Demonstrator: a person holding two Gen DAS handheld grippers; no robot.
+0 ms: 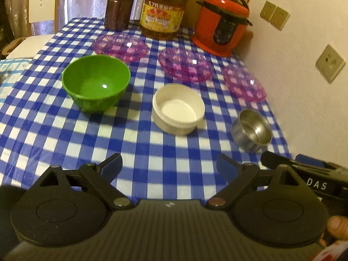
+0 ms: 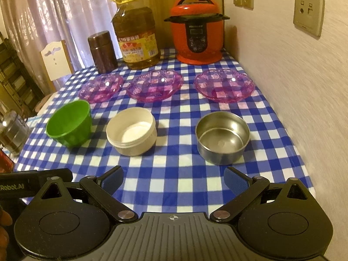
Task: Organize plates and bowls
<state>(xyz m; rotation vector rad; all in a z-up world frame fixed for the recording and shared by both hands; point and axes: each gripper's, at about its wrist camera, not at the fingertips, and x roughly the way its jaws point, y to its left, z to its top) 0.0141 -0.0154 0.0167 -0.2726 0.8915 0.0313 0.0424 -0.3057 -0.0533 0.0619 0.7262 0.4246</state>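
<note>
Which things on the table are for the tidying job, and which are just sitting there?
For the job: three pink glass plates, green bowl, white bowl, steel bowl.

Just sitting there: red pressure cooker, oil bottle, brown canister.

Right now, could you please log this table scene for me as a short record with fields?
surface: table under a blue-and-white checked cloth
back row: brown canister, cooking oil jug, red pressure cooker
middle row: three pink glass plates, left, centre, right, none stacked
front row: green bowl, white bowl, steel bowl, all upright and empty
left gripper: open, holding nothing
right gripper: open, holding nothing, nearest the steel bowl
</note>
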